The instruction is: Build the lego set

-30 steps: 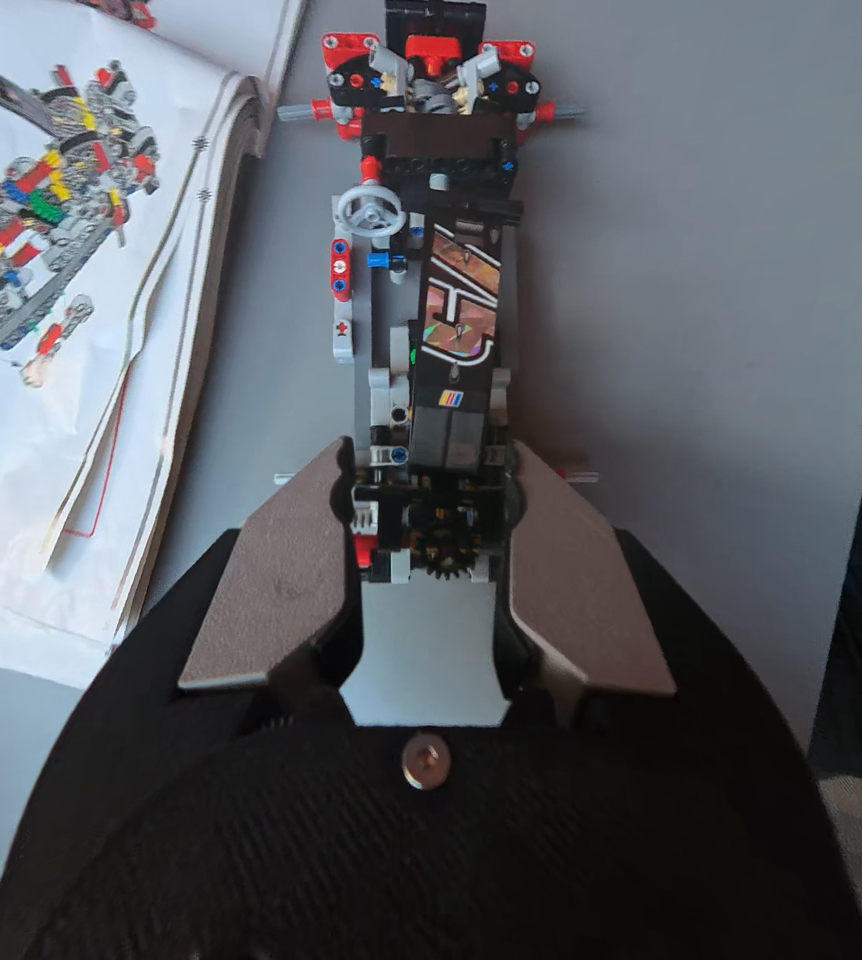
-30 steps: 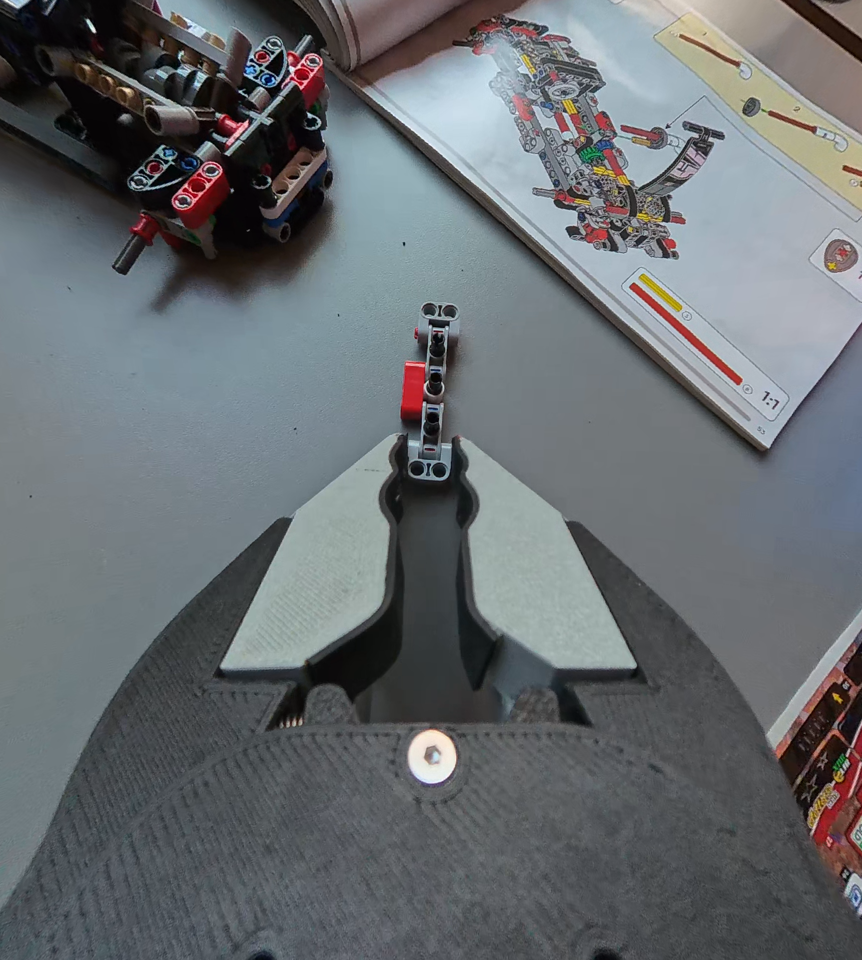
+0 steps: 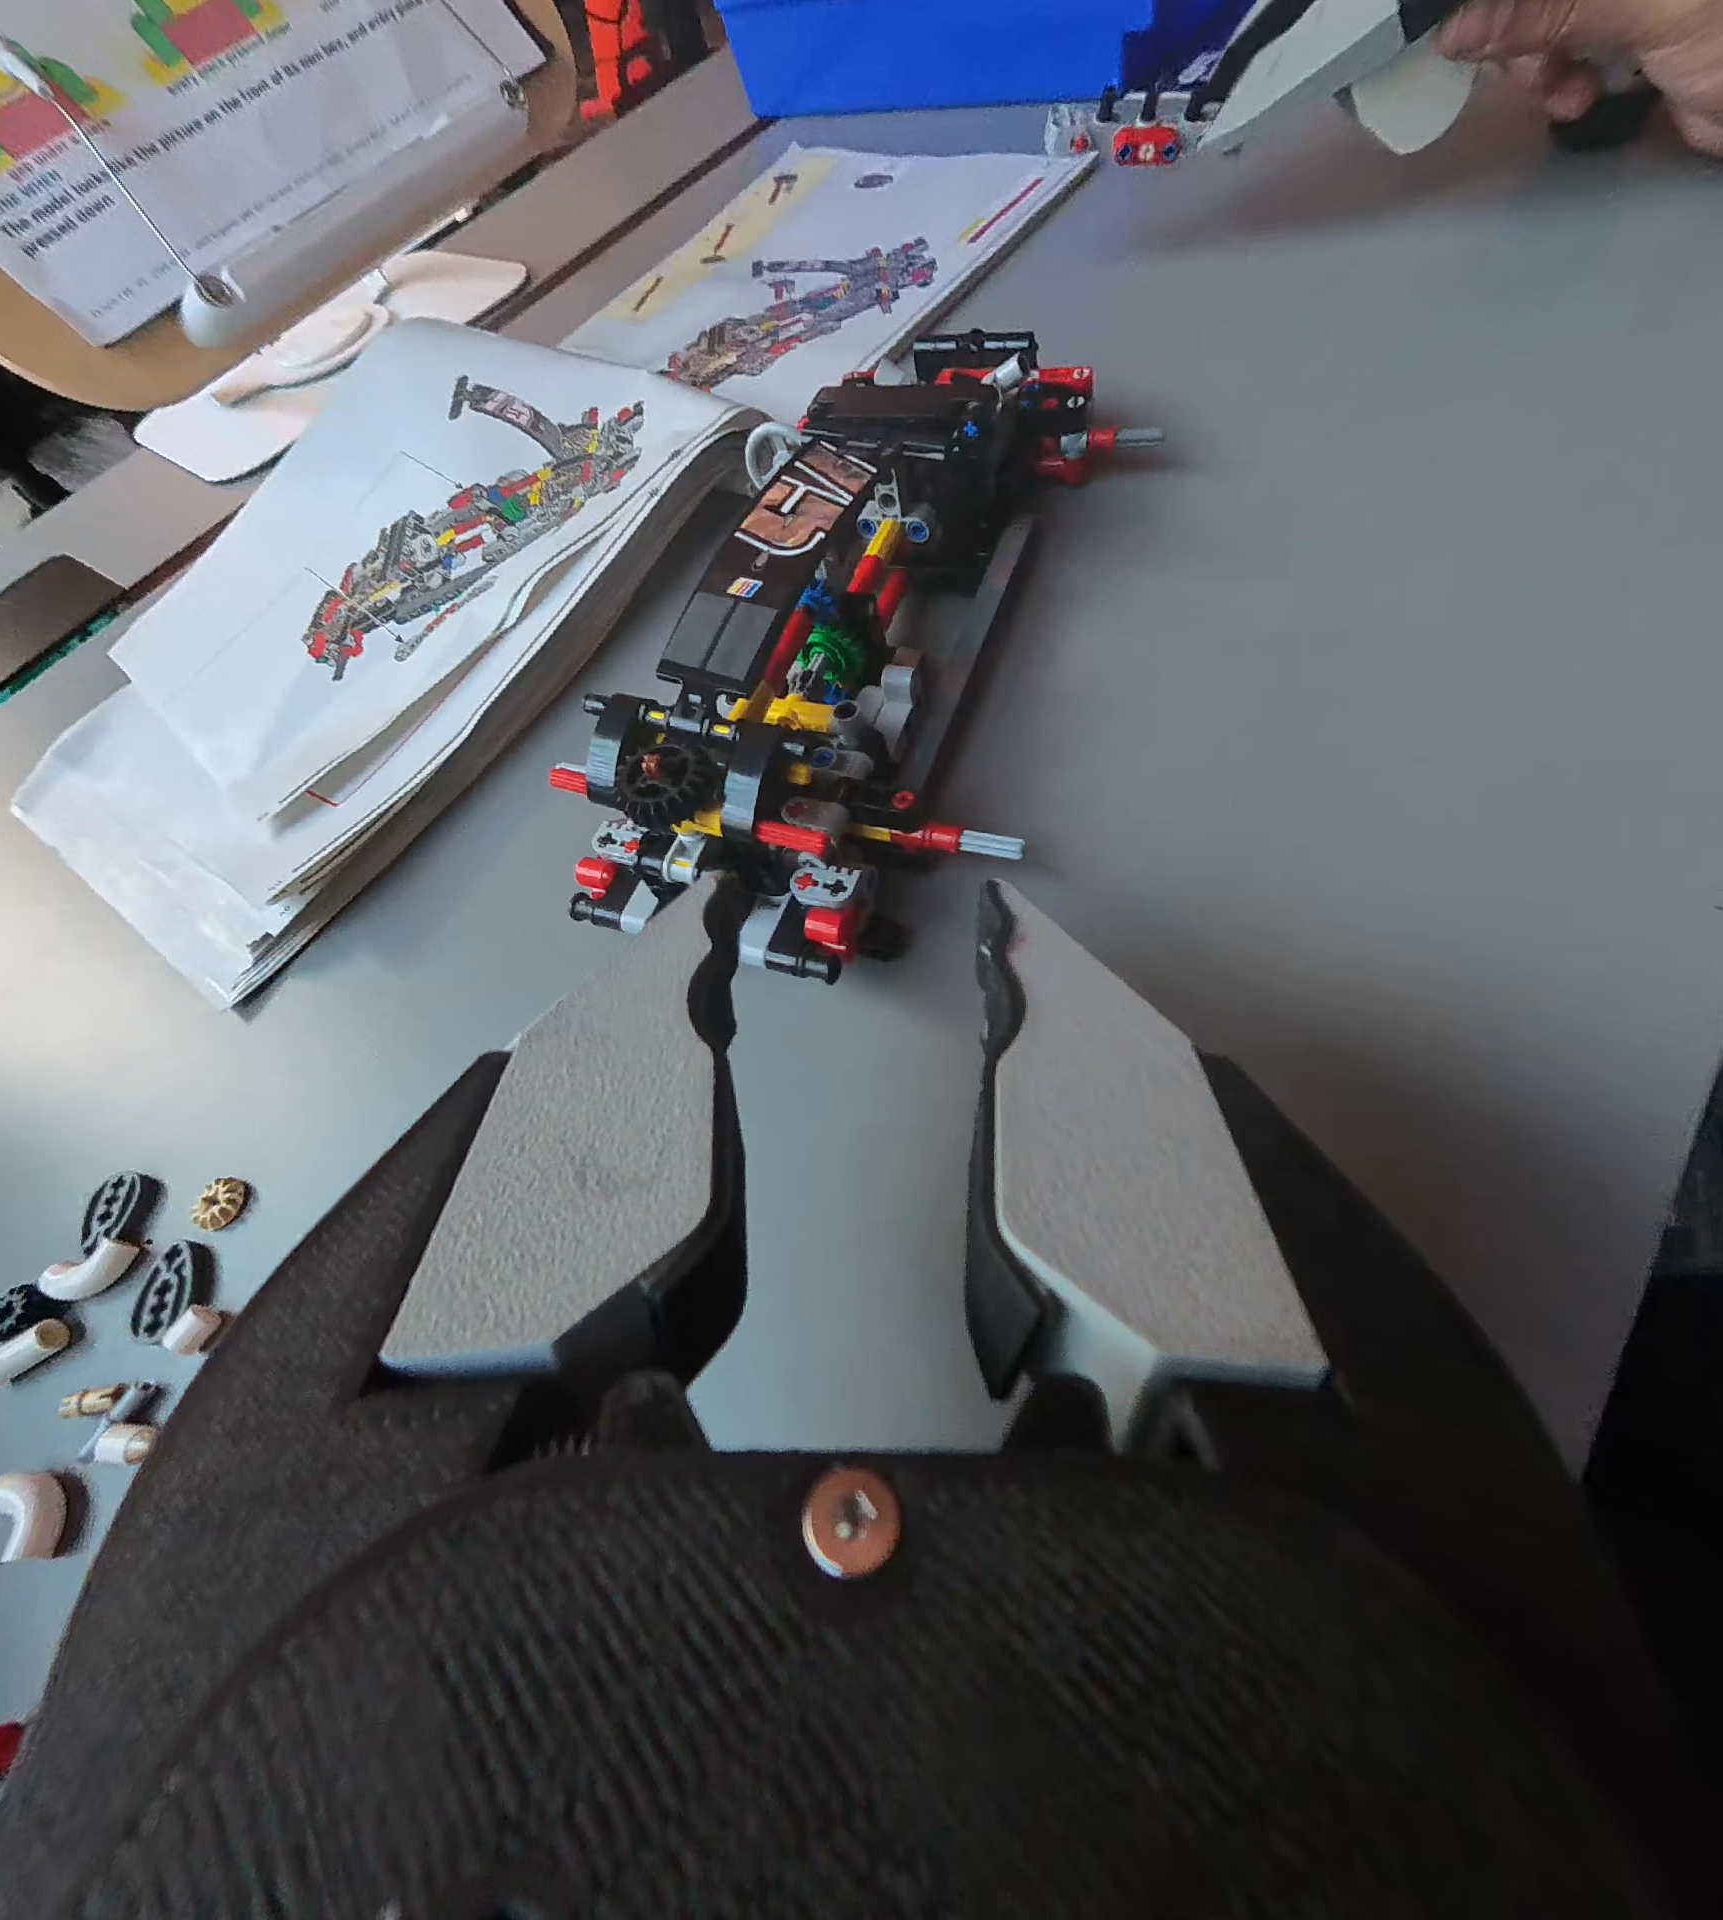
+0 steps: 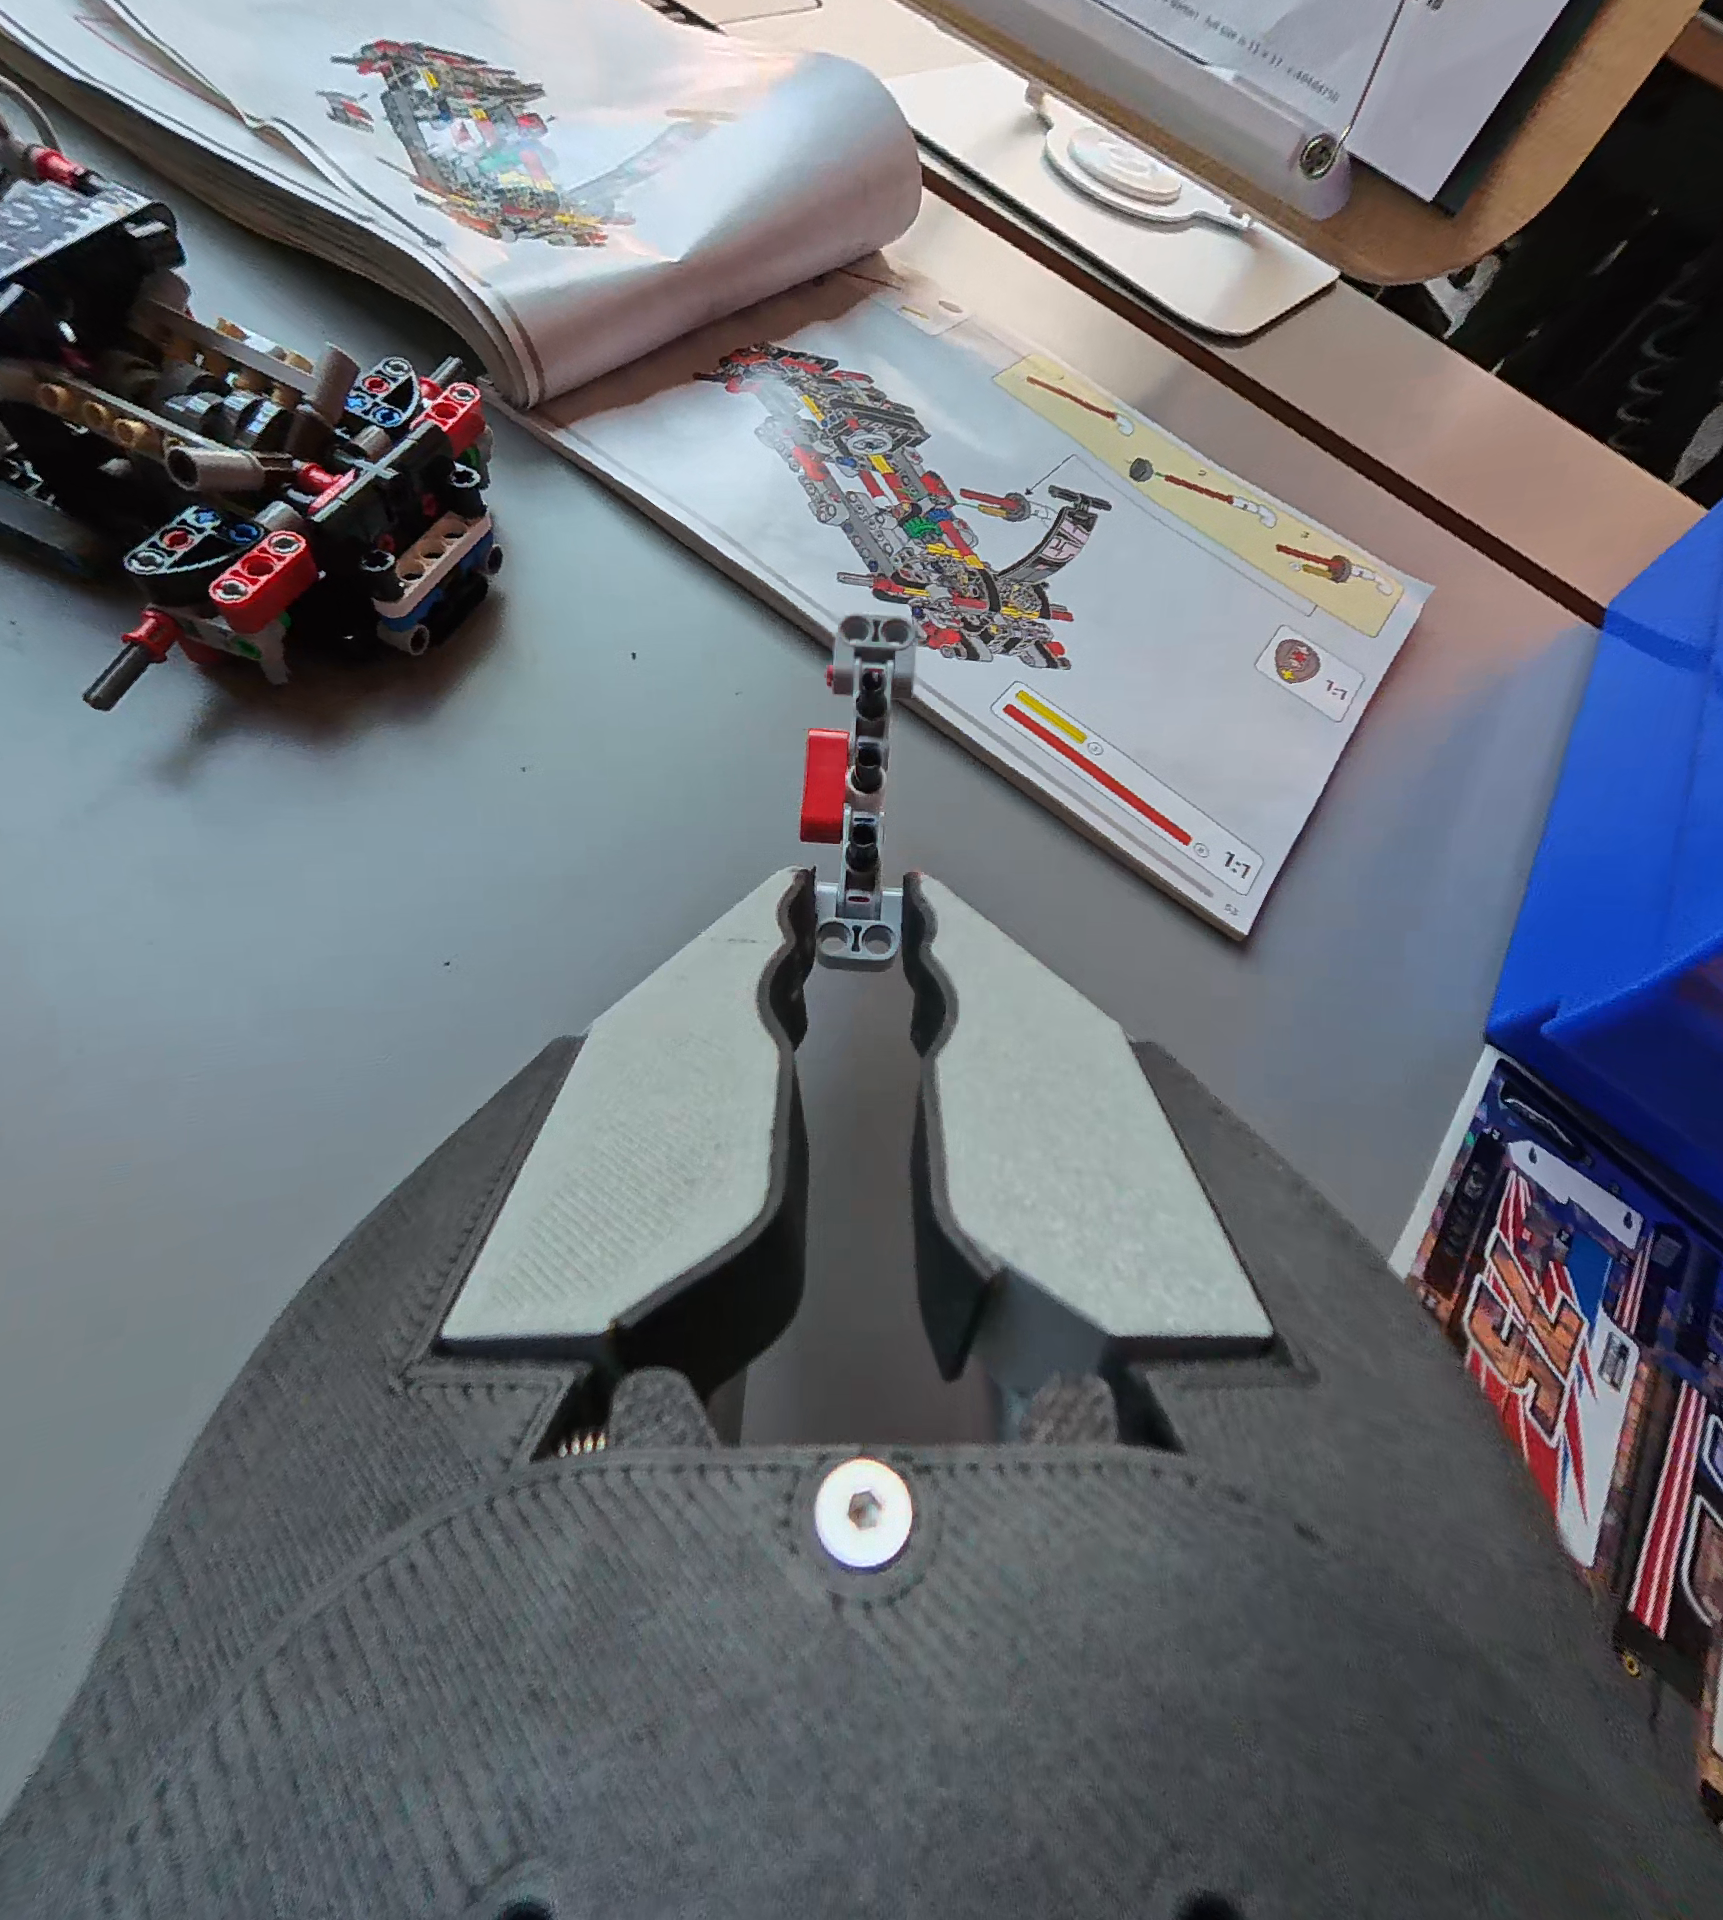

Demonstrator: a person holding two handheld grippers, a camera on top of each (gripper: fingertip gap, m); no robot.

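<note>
Grey table [image 4: 213,1039], small grey-and-red brick assembly [image 4: 862,790] clamped in right jaws

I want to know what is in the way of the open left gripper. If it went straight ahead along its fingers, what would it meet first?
Probably the near end of the brick-built car chassis lying just beyond the left gripper. Its left fingertip already overlaps that end in the picture, though depth is unclear.
</note>
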